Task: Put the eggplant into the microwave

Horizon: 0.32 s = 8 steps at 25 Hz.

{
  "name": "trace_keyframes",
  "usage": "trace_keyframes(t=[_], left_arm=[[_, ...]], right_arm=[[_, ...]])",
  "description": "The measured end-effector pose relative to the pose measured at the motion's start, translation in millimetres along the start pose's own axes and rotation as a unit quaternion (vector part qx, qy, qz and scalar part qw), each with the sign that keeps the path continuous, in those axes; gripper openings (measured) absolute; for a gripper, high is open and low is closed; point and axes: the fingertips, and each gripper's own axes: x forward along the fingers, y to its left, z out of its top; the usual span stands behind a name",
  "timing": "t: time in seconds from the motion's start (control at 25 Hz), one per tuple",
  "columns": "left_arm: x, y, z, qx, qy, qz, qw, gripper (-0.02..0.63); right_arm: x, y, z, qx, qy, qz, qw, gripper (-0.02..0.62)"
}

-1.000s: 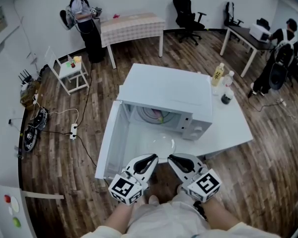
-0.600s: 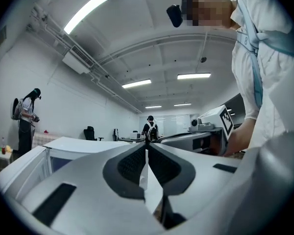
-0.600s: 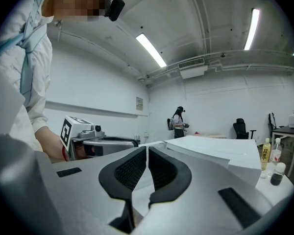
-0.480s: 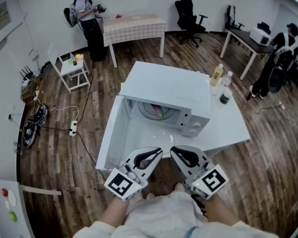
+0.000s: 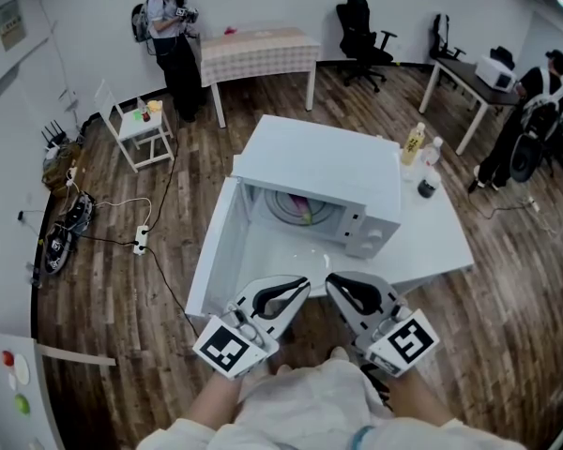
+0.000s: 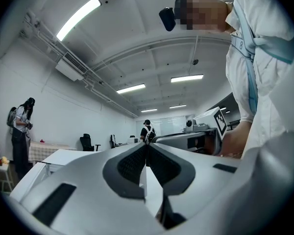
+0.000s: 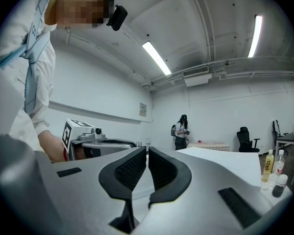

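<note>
The white left gripper (image 5: 298,287) and white right gripper (image 5: 334,282) are held side by side in front of the boxy white microwave (image 5: 324,172), each with its jaws closed together on nothing. The microwave's door (image 5: 216,251) stands open at the left. The small purplish eggplant (image 5: 302,212) lies on the round turntable plate (image 5: 283,210) inside, well apart from both grippers.

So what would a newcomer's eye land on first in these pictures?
The white microwave mid-table, its door swung wide open, with a purplish thing inside. Low in the head view, the left gripper and right gripper sit side by side, jaws shut and empty.
</note>
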Motion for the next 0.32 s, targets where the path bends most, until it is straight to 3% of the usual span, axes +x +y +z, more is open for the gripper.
trace_keyframes(t=[0.32], left_arm=[[2.1,1.0,-1.9,0.001,-0.001,-0.005,1.0,0.018]], right_arm=[[0.2,-4.2,-5.0,-0.003,0.009,0.012,1.0,0.041]])
